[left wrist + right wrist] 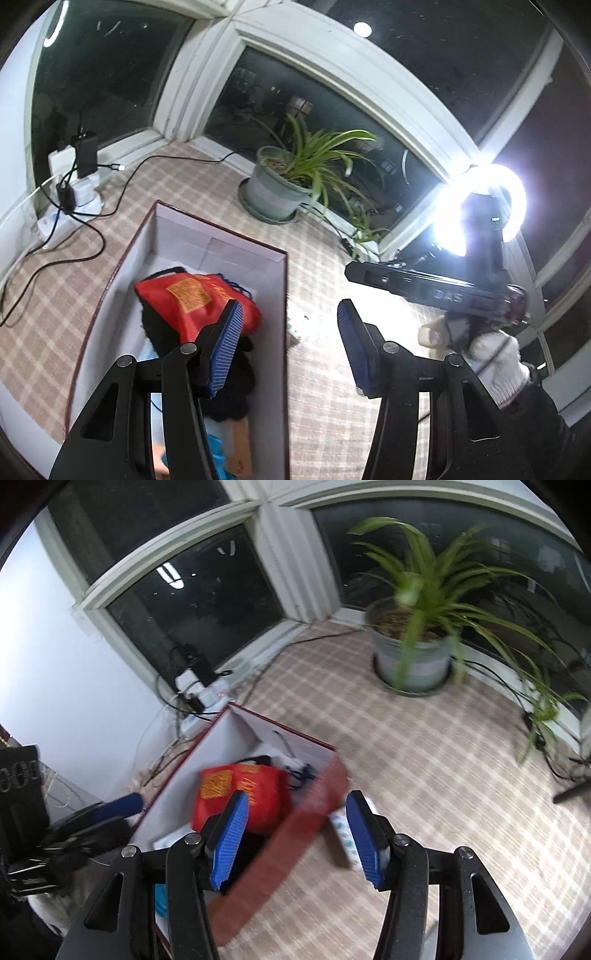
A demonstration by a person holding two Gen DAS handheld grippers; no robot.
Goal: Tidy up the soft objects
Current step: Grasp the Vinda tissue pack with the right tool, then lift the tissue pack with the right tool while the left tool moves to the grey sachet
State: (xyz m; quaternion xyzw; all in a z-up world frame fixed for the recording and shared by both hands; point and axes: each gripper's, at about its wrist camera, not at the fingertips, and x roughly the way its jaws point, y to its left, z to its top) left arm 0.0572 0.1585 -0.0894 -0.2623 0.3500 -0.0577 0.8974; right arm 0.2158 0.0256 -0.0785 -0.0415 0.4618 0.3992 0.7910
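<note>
One box [110, 295], white inside, dark red rim, on plaid floor [332, 369]; holds one red bag [192, 302] atop black soft item [229, 387], blue item beneath. One potted plant [280, 184] beyond box by dark windows. Left claw [288, 343] open, empty, over box's right wall. Right claw [295, 838] open, empty, astride box rim. Left view alone shows ring light [480, 206], gloved hand [498, 362]; right view, small packet [343, 830] beside box.

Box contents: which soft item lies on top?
The red bag with the yellow printed patch lies on top; the black fuzzy item sits under it, nearer the camera, inside the box.
</note>
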